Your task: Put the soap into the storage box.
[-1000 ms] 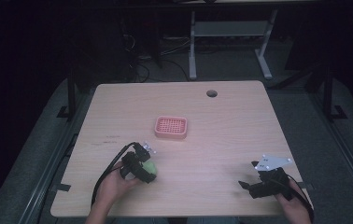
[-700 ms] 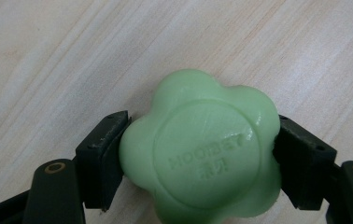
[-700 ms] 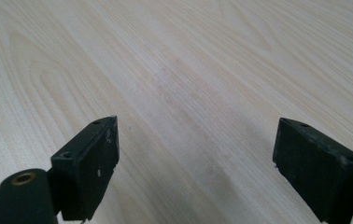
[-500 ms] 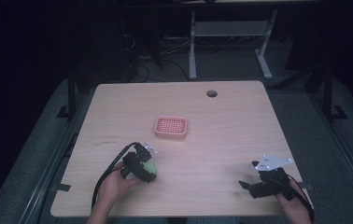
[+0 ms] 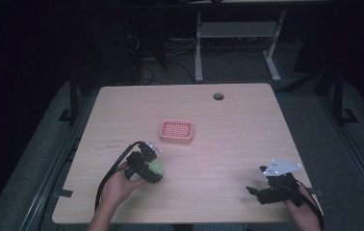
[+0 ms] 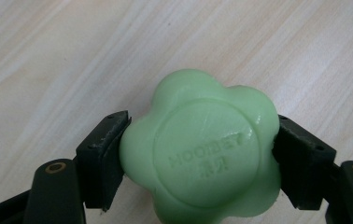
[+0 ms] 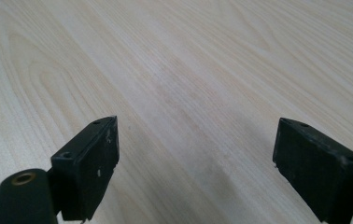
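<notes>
- Your left gripper [image 6: 198, 154] is clamped on the green soap [image 6: 201, 151], one black pad on each flank, just above the wooden table [image 5: 228, 144], near its front-left part.
- The soap is a flower-shaped bar with rounded lobes and a round embossed panel on top. It looks smooth and waxy, so expect it to be light, firm, yet slippery.
- The pads sit across the widest part; a hold in the dips between lobes would likely resist twisting better. Squeeze gently, since hard pads could dent it.
- The pink soap dish [image 5: 176, 132] lies near, toward the table's middle: a shallow rounded rectangle with a perforated floor, probably plastic.
- Your right gripper [image 7: 195, 158] rests at the front-right, jaws spread wide over bare pale woodgrain, holding nothing.
</notes>
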